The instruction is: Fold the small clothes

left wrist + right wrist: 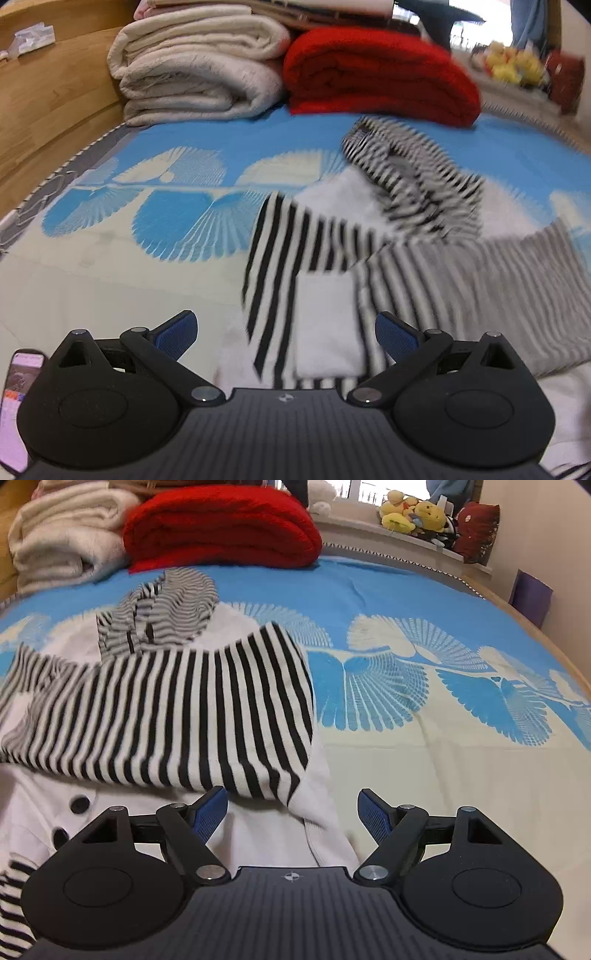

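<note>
A small white garment with black-and-white striped sleeves and hood (325, 266) lies on the blue and cream bedspread (147, 206). In the right wrist view a striped sleeve (177, 709) is folded across the white body, which has black buttons (79, 804). My left gripper (286, 332) is open and empty, hovering over the garment's near left edge. My right gripper (293, 812) is open and empty, over the white hem (317, 834) at the garment's right side. The striped hood (173, 605) lies bunched at the far end.
A folded red blanket (376, 74) and folded cream blankets (199, 74) are stacked at the head of the bed. A wooden headboard (51, 96) runs along the left. Plush toys (413, 515) sit on the window sill. A phone (16, 406) is at the lower left.
</note>
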A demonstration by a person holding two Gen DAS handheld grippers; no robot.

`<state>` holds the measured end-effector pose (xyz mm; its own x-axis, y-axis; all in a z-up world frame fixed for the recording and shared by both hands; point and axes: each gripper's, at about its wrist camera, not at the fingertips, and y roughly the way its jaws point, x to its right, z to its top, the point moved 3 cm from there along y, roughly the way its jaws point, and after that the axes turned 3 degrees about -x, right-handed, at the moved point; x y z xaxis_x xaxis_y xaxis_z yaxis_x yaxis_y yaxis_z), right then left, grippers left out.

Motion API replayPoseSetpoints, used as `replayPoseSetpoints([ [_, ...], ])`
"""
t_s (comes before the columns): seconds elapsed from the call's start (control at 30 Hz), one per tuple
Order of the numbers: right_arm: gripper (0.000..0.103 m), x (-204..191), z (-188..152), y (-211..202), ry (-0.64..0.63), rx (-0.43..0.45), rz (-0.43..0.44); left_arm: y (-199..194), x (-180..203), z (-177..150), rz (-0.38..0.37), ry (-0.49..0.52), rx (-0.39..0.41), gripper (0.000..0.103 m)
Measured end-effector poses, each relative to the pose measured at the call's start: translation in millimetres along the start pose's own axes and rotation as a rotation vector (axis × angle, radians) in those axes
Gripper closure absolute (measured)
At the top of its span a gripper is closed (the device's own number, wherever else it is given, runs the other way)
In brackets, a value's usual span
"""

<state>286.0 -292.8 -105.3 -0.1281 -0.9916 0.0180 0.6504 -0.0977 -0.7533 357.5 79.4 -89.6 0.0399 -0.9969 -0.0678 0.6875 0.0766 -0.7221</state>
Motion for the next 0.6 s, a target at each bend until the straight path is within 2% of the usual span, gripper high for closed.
replayPoseSetpoints([
  [0.07, 0.024, 9.7, 16.1, -22.3, 0.070, 0.071, 0.078, -23.2, -12.4, 17.7, -0.051, -0.049, 0.071, 0.001],
  [0.17, 0.022, 22.3, 59.8, -55.7, 0.142, 0.188, 0.193, -44.1, -28.5, 64.1, -0.097, -0.094, 0.170, 0.001],
  [0.23, 0.021, 19.5, 103.8, -63.4, 0.129, 0.248, 0.232, -40.0, -28.4, 106.4, -0.079, -0.098, 0.214, 0.000],
  [0.3, 0.021, 7.6, 151.8, -55.7, 0.118, 0.292, 0.245, -17.5, -17.9, 148.9, -0.094, -0.084, 0.217, 0.000],
  [0.37, 0.020, -10.5, 198.1, -29.8, 0.114, 0.294, 0.267, 26.1, 1.1, 184.8, -0.146, -0.073, 0.156, 0.000],
  [0.47, 0.017, -37.2, 259.4, 45.3, 0.169, 0.211, 0.284, 112.2, 23.1, 214.1, -0.252, -0.150, 0.017, 0.000],
  [0.53, 0.017, -48.5, 283.3, 101.7, 0.251, 0.149, 0.256, 160.7, 33.3, 217.7, -0.302, -0.226, -0.054, 0.000],
  [0.6, 0.016, -53.7, 293.5, 158.0, 0.352, 0.082, 0.230, 207.9, 42.8, 220.9, -0.360, -0.293, -0.101, 0.000],
])
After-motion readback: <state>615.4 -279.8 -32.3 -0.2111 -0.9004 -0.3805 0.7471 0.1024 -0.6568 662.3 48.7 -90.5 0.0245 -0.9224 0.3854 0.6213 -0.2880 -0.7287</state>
